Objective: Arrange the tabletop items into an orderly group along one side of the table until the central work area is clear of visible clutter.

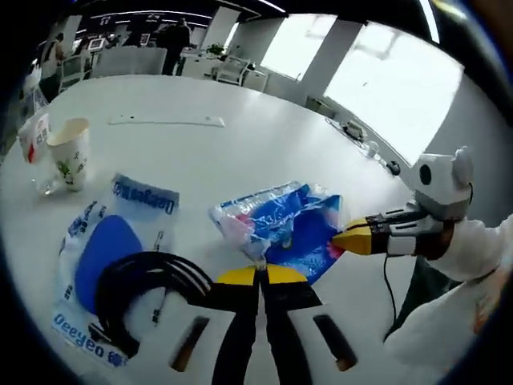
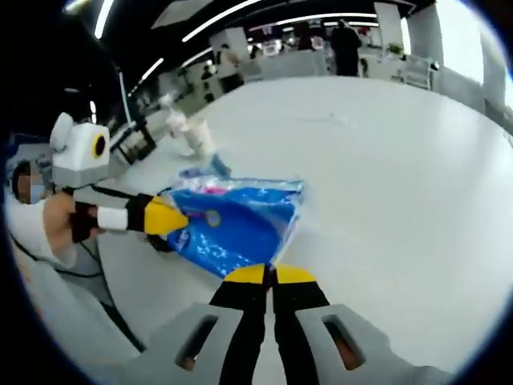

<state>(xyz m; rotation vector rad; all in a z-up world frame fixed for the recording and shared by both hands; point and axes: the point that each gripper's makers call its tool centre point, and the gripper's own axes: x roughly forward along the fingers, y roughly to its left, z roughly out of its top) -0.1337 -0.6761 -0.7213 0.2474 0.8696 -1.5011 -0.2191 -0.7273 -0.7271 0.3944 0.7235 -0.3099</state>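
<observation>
Two grippers pinch one crumpled blue-and-clear plastic bag [image 1: 280, 220] at mid-frame on the white round table [image 1: 240, 144]: the left gripper [image 1: 258, 269] nips its near corner, the right gripper [image 1: 341, 239] its right edge. Bag lettering is too creased to read.

Both views look low and close across the white table [image 1: 264, 136], facing each other, sharing the blue bag [image 1: 280, 224] at twelve o'clock.

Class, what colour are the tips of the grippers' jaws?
Yellow, above black jaws; the left gripper in the left gripper view shows it best.
</observation>
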